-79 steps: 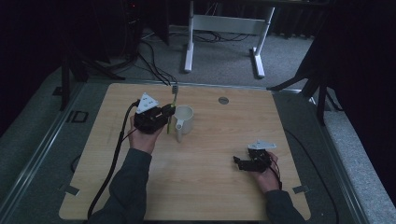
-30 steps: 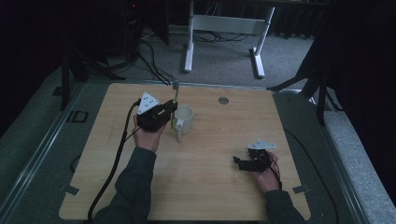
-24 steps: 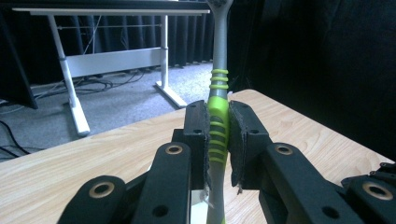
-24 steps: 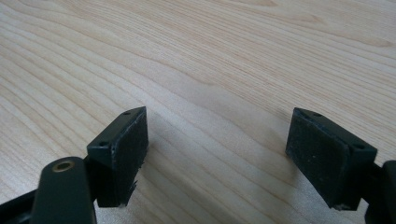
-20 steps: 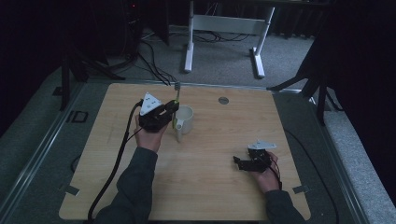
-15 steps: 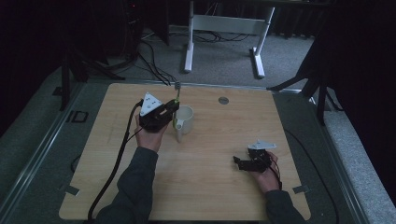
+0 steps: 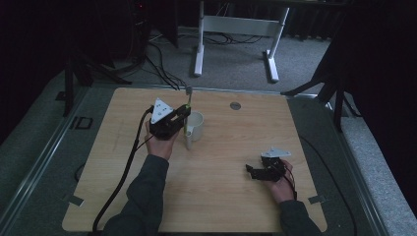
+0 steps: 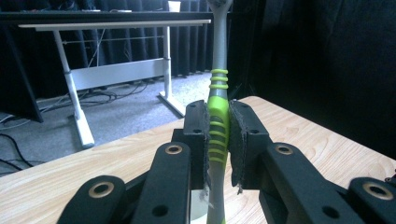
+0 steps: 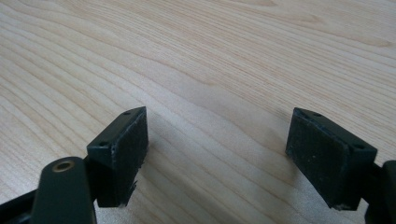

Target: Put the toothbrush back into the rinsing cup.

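Observation:
My left gripper (image 7: 184, 115) is shut on a grey and green toothbrush (image 7: 188, 100), which it holds upright with the head at the top. In the left gripper view the pads (image 8: 200, 135) of the left gripper (image 8: 218, 136) squeeze the toothbrush's (image 8: 218, 91) ribbed green grip. A white mug (image 7: 196, 129) stands on the wooden table (image 7: 221, 196), right beside this gripper. The brush's lower end is at the mug's left side; I cannot tell whether it is inside. My right gripper (image 7: 252, 172) rests low at the table's right, open, with bare wood between its pads (image 9: 122, 149).
A small round metal disc (image 7: 235, 105) lies near the table's far edge. The left gripper's black cable (image 7: 123, 177) trails back along the forearm. A white desk frame (image 7: 236, 29) stands on the carpet beyond the table.
The left gripper has edged slightly toward the mug, with the toothbrush still in its grip. The right gripper has not moved.

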